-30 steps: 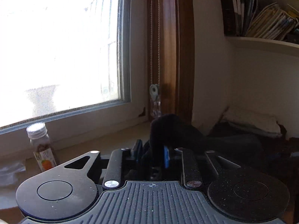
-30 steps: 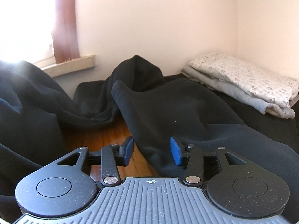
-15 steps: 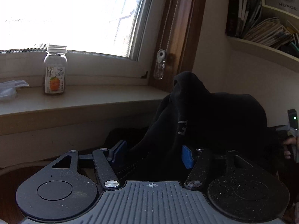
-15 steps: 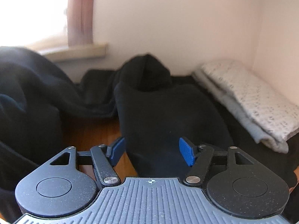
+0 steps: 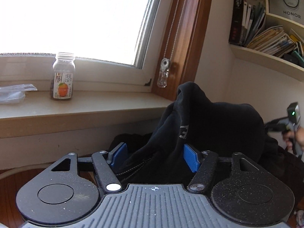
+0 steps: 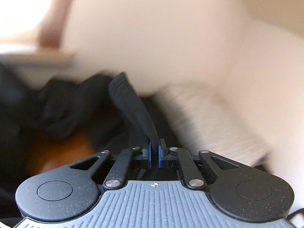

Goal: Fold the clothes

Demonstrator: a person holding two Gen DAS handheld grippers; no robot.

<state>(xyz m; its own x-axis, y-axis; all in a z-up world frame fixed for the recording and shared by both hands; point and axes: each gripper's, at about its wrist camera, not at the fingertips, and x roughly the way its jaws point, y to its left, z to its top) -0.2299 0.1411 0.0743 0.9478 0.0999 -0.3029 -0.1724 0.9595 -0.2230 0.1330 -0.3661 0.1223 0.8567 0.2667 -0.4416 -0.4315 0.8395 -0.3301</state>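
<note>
The right wrist view is blurring strongly, so the pale wall and the light folded clothes [image 6: 218, 121] at the right of the frame are hard to make out, and the brown surface [image 6: 57, 152] at the lower left is showing only as a smear. The black garment [image 6: 131, 106] is lying across the left and the middle of this view, and most of its shape is getting lost in the blur; only one narrow strip of it is staying sharp, rising from the lower centre. The right gripper [image 6: 154, 153] is clenching this strip between its blue pads, with the jaws pressed nearly together on the cloth. In the left wrist view the black garment [image 5: 209, 125] is heaping up in the centre and right, and its right side is cut off by the frame edge. The left gripper [image 5: 155, 156] is standing with its jaws wide apart, the cloth bulging between the blue pads [image 5: 191, 160]; I cannot tell if they are pressing it. At the right edge a hand [image 5: 296, 138] with the other tool is partly cut off. On the windowsill [image 5: 95, 108] at the left a small bottle [image 5: 62, 77] is standing upright.
</note>
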